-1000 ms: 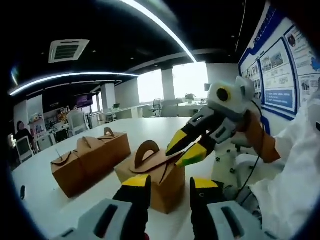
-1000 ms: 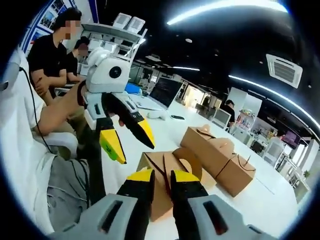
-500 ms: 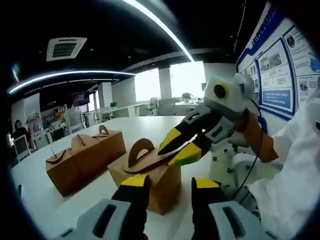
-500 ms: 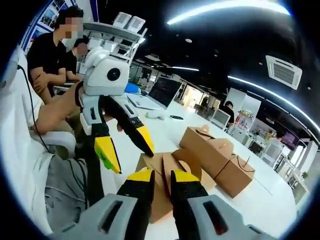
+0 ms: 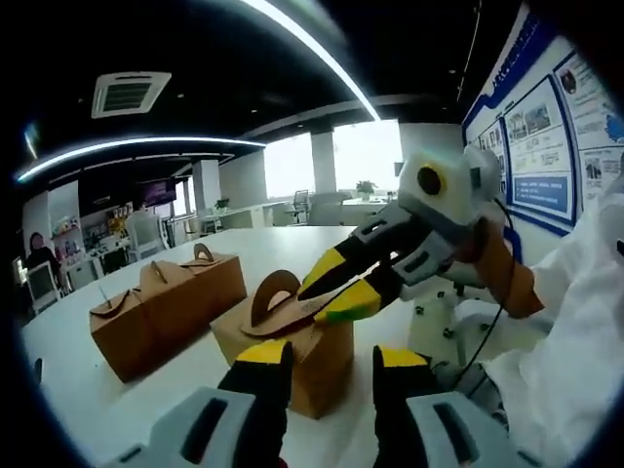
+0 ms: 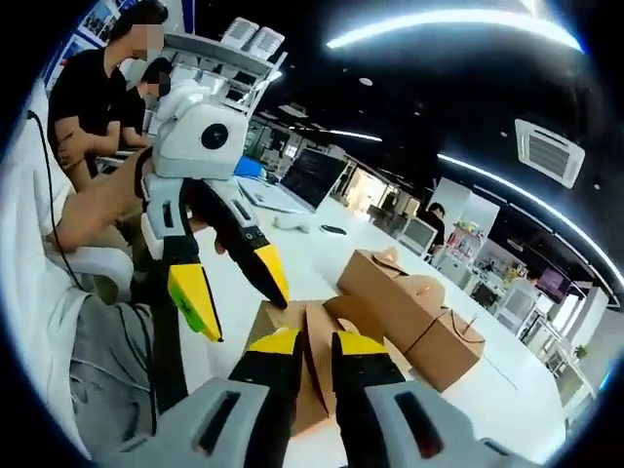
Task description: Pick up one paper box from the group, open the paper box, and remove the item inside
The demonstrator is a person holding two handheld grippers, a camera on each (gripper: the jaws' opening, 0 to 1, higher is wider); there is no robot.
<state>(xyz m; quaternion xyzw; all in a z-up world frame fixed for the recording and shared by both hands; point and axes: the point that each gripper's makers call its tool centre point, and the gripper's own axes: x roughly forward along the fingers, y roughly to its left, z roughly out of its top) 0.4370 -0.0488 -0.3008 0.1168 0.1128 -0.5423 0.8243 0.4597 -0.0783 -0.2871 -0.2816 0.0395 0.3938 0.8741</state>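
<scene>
The paper box (image 5: 292,346) sits on the counter (image 5: 107,390), apart from the box group (image 5: 161,307). Right gripper (image 5: 336,292) pinches its handle flap (image 5: 278,297); left gripper (image 5: 327,361) stands wide at the near wall. Unbraced pulling may tear the flap or lift the box.

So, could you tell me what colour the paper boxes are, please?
Plain kraft brown paper boxes, clearest in the left gripper view.

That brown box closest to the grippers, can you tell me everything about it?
The nearest paper box looks like brown cardboard, with an arched carry handle standing on top. It sits upright on the white table, apart from two similar boxes. The right gripper pinches a top flap; the left gripper is open around its edge.
</scene>
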